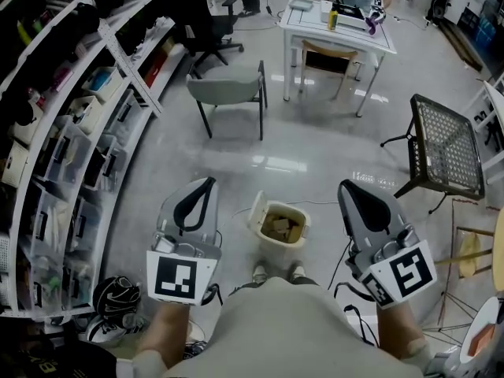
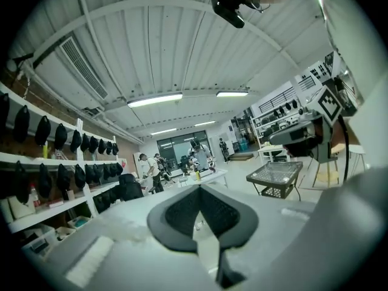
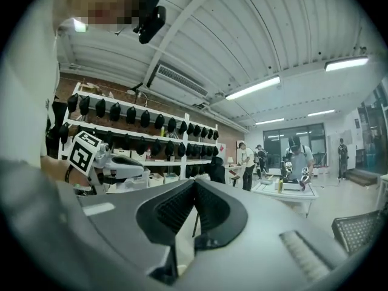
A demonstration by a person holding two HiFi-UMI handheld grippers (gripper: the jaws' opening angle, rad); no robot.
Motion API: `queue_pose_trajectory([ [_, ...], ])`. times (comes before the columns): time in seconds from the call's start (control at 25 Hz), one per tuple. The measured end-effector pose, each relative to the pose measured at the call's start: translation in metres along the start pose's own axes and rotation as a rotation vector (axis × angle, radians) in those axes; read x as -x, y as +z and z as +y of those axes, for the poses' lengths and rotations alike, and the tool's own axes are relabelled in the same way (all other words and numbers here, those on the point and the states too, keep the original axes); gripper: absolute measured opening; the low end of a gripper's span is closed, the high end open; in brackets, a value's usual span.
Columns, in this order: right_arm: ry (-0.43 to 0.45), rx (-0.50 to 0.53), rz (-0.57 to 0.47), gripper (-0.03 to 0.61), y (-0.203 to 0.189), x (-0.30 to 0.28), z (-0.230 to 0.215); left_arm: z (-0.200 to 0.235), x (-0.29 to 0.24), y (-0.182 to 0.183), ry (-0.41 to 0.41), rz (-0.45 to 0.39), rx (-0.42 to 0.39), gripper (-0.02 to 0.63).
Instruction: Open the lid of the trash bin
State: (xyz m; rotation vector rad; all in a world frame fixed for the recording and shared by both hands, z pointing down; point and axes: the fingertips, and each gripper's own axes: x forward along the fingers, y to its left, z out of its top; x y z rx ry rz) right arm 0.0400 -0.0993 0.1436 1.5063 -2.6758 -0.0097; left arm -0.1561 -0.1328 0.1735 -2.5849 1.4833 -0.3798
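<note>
A small cream trash bin [image 1: 278, 224] stands on the floor just ahead of the person's feet, its top uncovered, with brownish contents showing inside. I cannot make out its lid. My left gripper [image 1: 207, 183] is held up to the left of the bin and my right gripper [image 1: 347, 187] to its right, both well above it and touching nothing. In the left gripper view the left gripper [image 2: 200, 188] has its tips together with nothing between them. The right gripper [image 3: 194, 182] looks the same. Both point out across the room, so the bin is outside the gripper views.
White shelving [image 1: 71, 124] curves along the left. A grey chair [image 1: 228, 89] and a white table [image 1: 335, 26] stand farther ahead, and a black mesh stand [image 1: 446, 144] is at the right. Cables [image 1: 346, 290] and a helmet [image 1: 118, 296] lie near the feet. People [image 3: 297, 159] work at the far table.
</note>
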Motion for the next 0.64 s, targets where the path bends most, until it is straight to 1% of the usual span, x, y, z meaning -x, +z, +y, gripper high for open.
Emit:
queue_pose_trajectory([
  [0.12,-0.002,-0.001,-0.023,0.003,0.004,-0.002,-0.001,0.000,0.005,-0.001,0.004,0.000,-0.005,0.002],
  [0.36,-0.006,-0.006,-0.021,0.003,0.003,-0.008,-0.005,0.006,0.006,0.001,0.011,0.009,0.008,0.002],
  [0.64,-0.015,-0.004,-0.006,0.003,-0.002,-0.013,-0.002,0.018,0.006,0.000,0.020,0.001,0.001,0.002],
])
